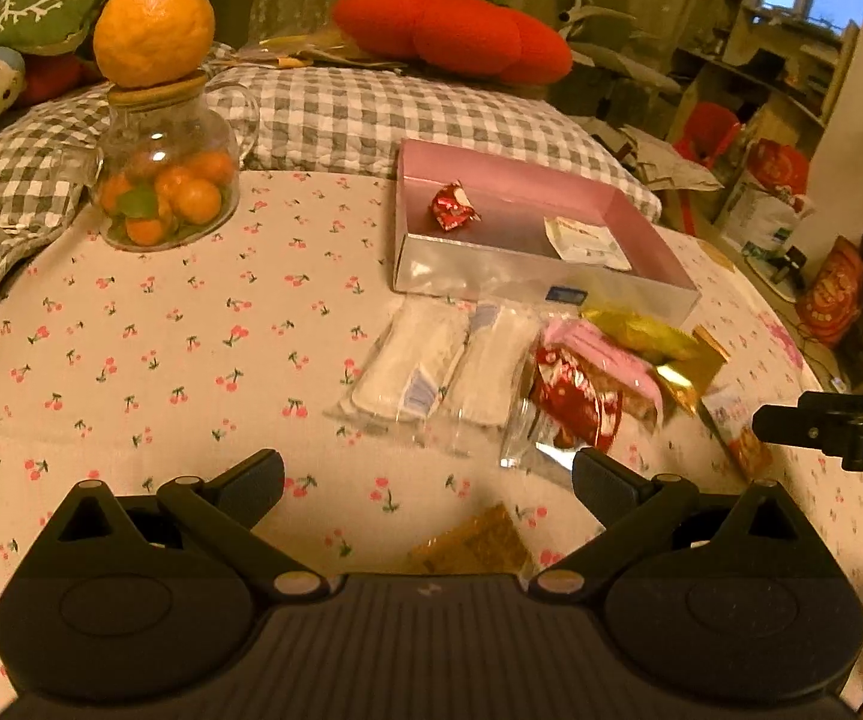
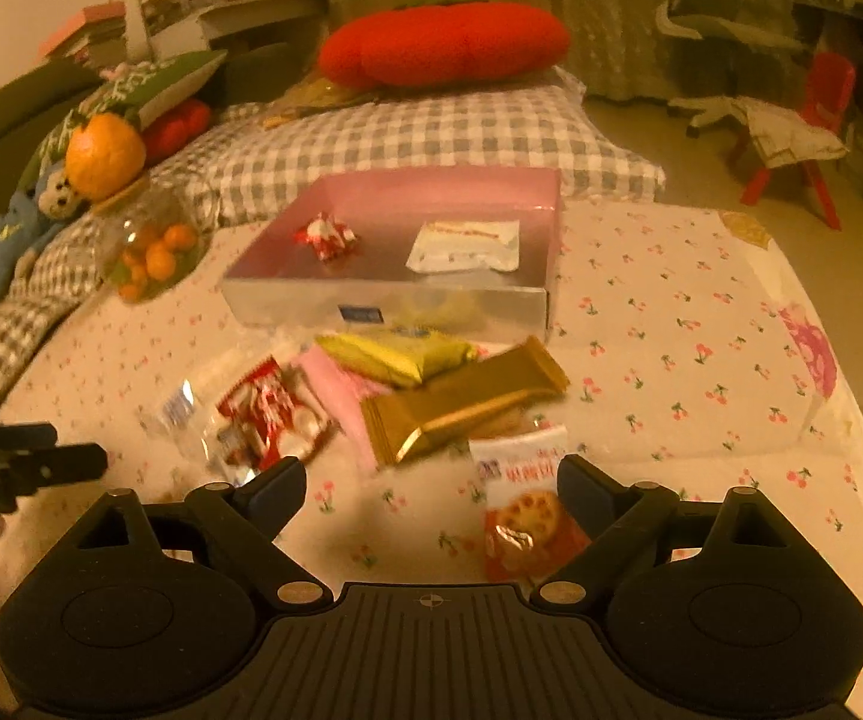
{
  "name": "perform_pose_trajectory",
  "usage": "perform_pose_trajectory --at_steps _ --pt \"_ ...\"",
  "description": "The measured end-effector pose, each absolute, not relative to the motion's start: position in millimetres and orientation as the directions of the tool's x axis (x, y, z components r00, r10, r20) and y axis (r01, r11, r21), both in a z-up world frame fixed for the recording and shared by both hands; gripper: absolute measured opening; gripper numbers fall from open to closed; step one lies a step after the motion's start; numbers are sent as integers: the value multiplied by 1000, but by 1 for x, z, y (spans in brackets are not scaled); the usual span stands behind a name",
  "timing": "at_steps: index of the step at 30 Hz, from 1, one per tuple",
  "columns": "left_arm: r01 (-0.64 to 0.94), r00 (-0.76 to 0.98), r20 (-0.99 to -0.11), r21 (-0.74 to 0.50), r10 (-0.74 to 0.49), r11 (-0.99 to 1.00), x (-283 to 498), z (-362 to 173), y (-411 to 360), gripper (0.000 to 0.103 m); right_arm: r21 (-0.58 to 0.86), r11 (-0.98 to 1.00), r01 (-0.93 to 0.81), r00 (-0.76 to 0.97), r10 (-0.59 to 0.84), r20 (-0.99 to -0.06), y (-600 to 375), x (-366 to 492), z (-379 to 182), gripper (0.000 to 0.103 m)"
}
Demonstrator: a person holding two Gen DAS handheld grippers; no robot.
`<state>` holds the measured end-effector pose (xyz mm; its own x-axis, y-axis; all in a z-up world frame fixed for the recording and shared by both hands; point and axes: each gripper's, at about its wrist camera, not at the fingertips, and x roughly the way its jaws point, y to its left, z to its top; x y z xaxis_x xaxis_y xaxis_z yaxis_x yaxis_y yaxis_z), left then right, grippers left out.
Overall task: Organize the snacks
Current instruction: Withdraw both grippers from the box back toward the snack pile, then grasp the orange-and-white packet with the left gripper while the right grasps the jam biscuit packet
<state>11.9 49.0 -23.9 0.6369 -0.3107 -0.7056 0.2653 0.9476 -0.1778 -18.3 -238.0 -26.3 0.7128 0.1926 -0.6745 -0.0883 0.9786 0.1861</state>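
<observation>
Cherry-print tablecloth point(image 2: 701, 324). Right gripper point(image 2: 428, 489) spread wide, nothing held; biscuit packet point(image 2: 521, 498) seen just inside right finger, long axis pointing ahead. Left gripper point(image 1: 428, 477) likewise wide, nothing held.

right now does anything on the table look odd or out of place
One oddity: a large orange is balanced on the lid of the glass jar of small oranges, and could roll off. The snack pile in front of the box is jumbled, but nothing looks spilled or torn.
</observation>
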Motion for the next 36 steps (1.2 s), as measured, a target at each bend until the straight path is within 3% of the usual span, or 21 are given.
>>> perform_pose_trajectory --at_steps 7,13,22,30,36 --pt "293 626 -703 -188 -336 938 -1 -32 48 102 133 985 -107 712 169 -682 -244 -30 -45 94" --pt "305 607 -735 -138 -303 942 -6 -38 34 102 130 989 -72 673 144 -725 -247 -23 -61 94" --pt "264 535 -793 -172 -292 949 -9 -54 17 102 85 996 -40 643 91 -761 -244 -10 -76 95" --pt "321 530 -814 -67 -237 945 -21 -63 -3 91 58 997 -51 645 77 -760 -242 4 -83 101" --pt "296 539 -809 -81 -236 952 -19 -60 5 82 57 997 -52 655 77 -752 -243 11 -84 103"
